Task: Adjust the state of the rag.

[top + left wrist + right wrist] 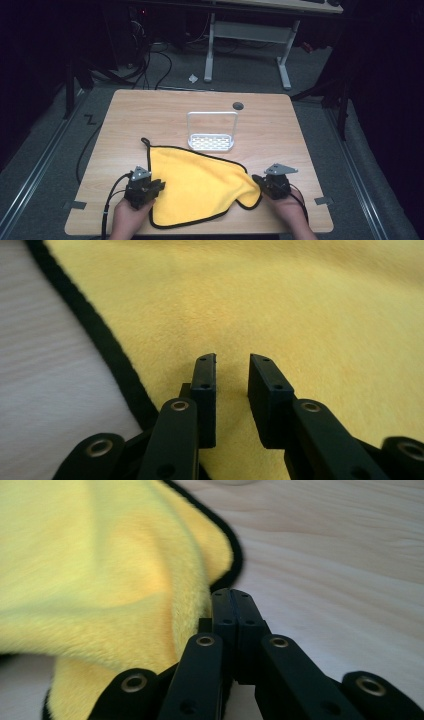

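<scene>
A yellow cloth (200,182) with a black hem lies spread on the near half of the wooden table (150,110). My left gripper (160,186) sits on the cloth's left edge. In the left gripper view it (232,360) is open, its jaws a narrow gap apart just over the flat cloth (300,300), with nothing pinched. My right gripper (256,179) is at the cloth's right corner. In the right gripper view it (232,592) is shut with the pads flush together. A raised fold of the cloth (100,555) leans against its left jaw, and no fabric shows between the pads.
A white wire rack (211,142) with a perforated base stands just beyond the cloth, at the table's middle. A round cable hole (238,106) is near the far edge. Bare wood lies left and right of the cloth. Desk legs (284,70) and cables are on the floor beyond.
</scene>
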Tool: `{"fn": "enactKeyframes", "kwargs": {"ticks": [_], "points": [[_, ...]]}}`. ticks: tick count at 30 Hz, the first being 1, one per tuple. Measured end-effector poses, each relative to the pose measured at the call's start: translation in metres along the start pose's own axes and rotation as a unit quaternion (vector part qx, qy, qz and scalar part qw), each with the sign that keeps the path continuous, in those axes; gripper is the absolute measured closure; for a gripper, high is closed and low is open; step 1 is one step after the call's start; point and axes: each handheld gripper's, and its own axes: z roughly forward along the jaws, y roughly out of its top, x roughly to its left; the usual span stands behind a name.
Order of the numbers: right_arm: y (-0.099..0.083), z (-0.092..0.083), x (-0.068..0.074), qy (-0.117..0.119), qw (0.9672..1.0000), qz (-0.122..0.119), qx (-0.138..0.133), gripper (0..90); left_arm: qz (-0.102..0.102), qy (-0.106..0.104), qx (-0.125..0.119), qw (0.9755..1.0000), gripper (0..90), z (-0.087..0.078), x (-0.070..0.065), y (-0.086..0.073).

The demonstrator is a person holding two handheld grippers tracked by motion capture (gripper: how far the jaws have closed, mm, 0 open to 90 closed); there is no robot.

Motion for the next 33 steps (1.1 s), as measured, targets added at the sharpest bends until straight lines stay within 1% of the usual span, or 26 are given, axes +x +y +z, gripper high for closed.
{"fn": "enactKeyframes", "kwargs": {"ticks": [1,2,3,4,5,6,7,8,9,10,11,12,14,15,16,17,18,19,21,22,23,24,25,27,29,33], "points": [[-0.002,0.001,0.015,0.021,0.9996,-0.016,0.005,90.0,-0.009,0.017,-0.008,0.9998,73.7,0.001,0.010,0.002],[-0.002,0.001,0.015,0.021,0.9996,-0.016,0.005,90.0,-0.009,0.017,-0.008,0.9998,73.7,0.001,0.010,0.002],[-0.001,0.002,0.021,0.026,0.9994,-0.023,0.006,90.0,-0.015,0.019,-0.009,0.9997,73.7,0.000,0.014,0.003],[0.003,0.002,0.027,0.016,0.9993,-0.034,-0.004,87.2,-0.020,0.019,-0.009,0.9996,72.2,0.000,0.015,0.003],[0.003,0.002,0.027,0.016,0.9993,-0.034,-0.004,87.2,-0.018,0.022,-0.010,0.9996,72.2,-0.001,0.015,0.003],[0.010,0.007,0.026,0.004,0.9997,-0.023,-0.011,79.8,-0.014,0.025,-0.009,0.9996,68.7,-0.002,0.013,0.002],[0.013,0.011,0.025,0.004,0.9998,-0.016,-0.006,76.6,-0.008,0.020,-0.007,0.9997,67.8,-0.004,0.009,0.001],[0.013,0.011,0.025,0.004,0.9998,-0.016,-0.006,76.6,-0.008,0.020,-0.007,0.9997,66.8,-0.004,0.009,0.001],[0.016,0.017,0.024,0.002,0.9999,-0.014,-0.005,73.2,-0.007,0.017,-0.006,0.9998,66.8,-0.005,0.008,0.000],[0.020,0.027,0.024,-0.013,0.9999,-0.010,0.000,66.0,-0.005,0.012,-0.007,0.9999,66.5,-0.007,0.007,-0.001],[0.022,0.031,0.023,-0.016,0.9999,-0.005,0.004,64.8,-0.003,0.011,-0.005,0.9999,66.5,-0.007,0.006,-0.001],[0.023,0.034,0.023,-0.026,0.9996,-0.008,0.008,64.7,-0.003,0.011,-0.005,0.9999,66.6,-0.007,0.006,-0.001],[0.023,0.036,0.024,-0.031,0.9994,-0.010,0.014,65.7,0.001,0.011,0.000,0.9999,67.5,-0.007,0.007,-0.003],[0.022,0.039,0.024,-0.028,0.9994,-0.013,0.018,71.1,-0.001,0.009,-0.002,1.0000,67.9,-0.007,0.008,-0.004],[0.022,0.039,0.024,-0.028,0.9994,-0.013,0.018,71.1,-0.001,0.009,-0.002,1.0000,68.3,-0.007,0.008,-0.004],[0.021,0.038,0.026,-0.016,0.9997,-0.009,0.017,80.4,-0.001,0.010,-0.001,1.0000,68.9,-0.007,0.008,-0.004],[0.021,0.038,0.026,-0.016,0.9997,-0.009,0.017,80.4,0.001,0.011,-0.002,0.9999,68.9,-0.007,0.008,-0.004],[0.021,0.037,0.028,-0.022,0.9992,-0.026,0.018,83.4,0.003,0.012,-0.002,0.9999,69.3,-0.007,0.007,-0.004],[0.021,0.036,0.029,-0.027,0.9990,-0.032,0.018,84.6,0.003,0.014,-0.003,0.9999,69.4,-0.007,0.007,-0.004],[0.020,0.034,0.029,-0.035,0.9986,-0.036,0.014,88.2,0.003,0.013,-0.003,0.9999,69.5,-0.007,0.007,-0.004],[0.021,0.030,0.022,-0.052,0.9979,-0.039,0.005,88.2,0.003,0.013,-0.003,0.9999,70.0,-0.007,0.007,-0.005],[0.021,0.030,0.022,-0.052,0.9979,-0.039,0.005,88.2,0.003,0.013,-0.003,0.9999,70.0,-0.007,0.007,-0.005],[0.021,0.027,0.010,-0.076,0.9966,-0.033,0.006,88.2,0.001,0.012,-0.003,0.9999,70.2,-0.007,0.008,-0.005],[0.021,0.026,-0.005,-0.092,0.9956,-0.019,0.008,88.3,0.000,0.011,-0.003,0.9999,70.3,-0.007,0.008,-0.005],[0.022,0.025,-0.020,-0.114,0.9933,-0.013,0.009,88.3,0.002,0.012,-0.003,0.9999,70.3,-0.007,0.008,-0.005],[0.027,0.032,-0.046,-0.132,0.9911,-0.002,0.017,88.2,-0.003,-0.005,-0.001,1.0000,70.3,-0.007,0.006,-0.005]]}}
